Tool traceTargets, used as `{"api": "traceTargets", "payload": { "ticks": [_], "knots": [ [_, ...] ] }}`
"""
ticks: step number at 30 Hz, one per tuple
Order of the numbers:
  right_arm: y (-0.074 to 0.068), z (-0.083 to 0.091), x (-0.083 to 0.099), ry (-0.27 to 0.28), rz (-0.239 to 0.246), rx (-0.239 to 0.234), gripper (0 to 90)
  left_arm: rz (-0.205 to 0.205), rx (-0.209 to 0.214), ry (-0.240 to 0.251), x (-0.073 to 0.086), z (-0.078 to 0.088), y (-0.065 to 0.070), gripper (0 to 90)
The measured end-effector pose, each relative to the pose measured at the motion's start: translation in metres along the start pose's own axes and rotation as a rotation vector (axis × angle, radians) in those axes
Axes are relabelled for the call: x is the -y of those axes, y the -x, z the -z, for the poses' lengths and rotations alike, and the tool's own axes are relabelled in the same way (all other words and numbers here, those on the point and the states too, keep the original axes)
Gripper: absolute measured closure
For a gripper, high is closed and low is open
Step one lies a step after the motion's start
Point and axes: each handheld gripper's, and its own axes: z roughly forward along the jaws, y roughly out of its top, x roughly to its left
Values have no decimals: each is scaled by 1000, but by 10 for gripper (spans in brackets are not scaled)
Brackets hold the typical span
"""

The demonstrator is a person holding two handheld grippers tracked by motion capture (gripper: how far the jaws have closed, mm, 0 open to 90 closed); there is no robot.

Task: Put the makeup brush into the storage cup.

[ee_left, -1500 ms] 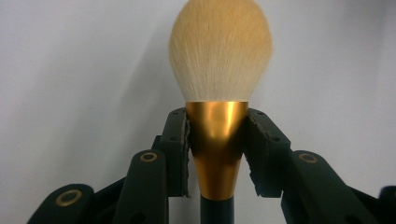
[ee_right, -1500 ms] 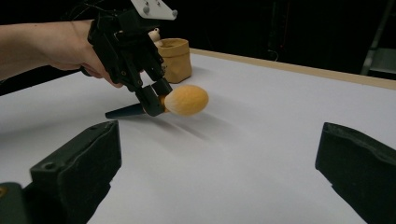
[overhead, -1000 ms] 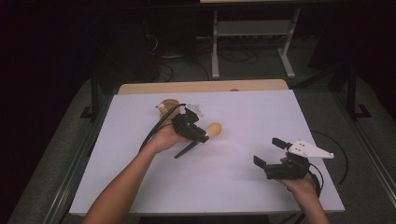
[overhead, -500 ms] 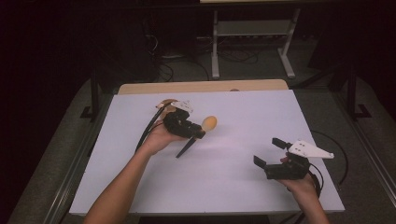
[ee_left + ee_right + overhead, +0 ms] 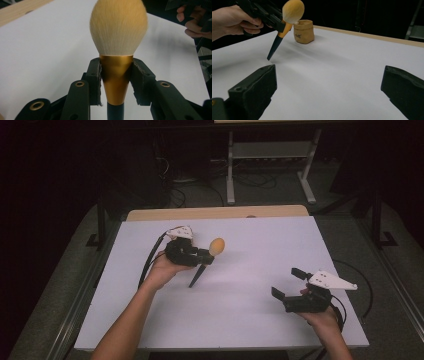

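Observation:
A makeup brush with a fluffy tan head [image 5: 118,27], a gold ferrule [image 5: 116,75] and a dark handle is clamped at the ferrule by my left gripper [image 5: 116,65]. In the high view that left gripper [image 5: 208,255] hovers over the left middle of the white table [image 5: 240,320]. The brush [image 5: 216,246] is tilted, its head pointing right and its handle tip slanting down toward the table. At the near right, my right gripper [image 5: 289,283] stands open with nothing between its jaws. In the right gripper view the right gripper [image 5: 329,87] faces the brush [image 5: 292,11].
A small tan pouch [image 5: 304,31] stands on the table just behind the brush, near the far wooden edge [image 5: 215,213]. Dark floor, cables and a metal stand [image 5: 270,165] lie beyond the table. Each gripper trails a black cable.
My left hand has carried the brush leftward and a little higher, still gripping it. The right hand and its gripper have stayed where they were.

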Motion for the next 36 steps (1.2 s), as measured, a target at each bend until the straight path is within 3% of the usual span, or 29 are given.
{"api": "traceTargets", "payload": {
  "ticks": [8,36],
  "knots": [
    [0,-1,0,0,3,2,0,-8,-12,73,5,12,2,629],
    [-2,-2,1,-8,15,-6,0,1,-40,234,10,40,0,628]
  ]
}}
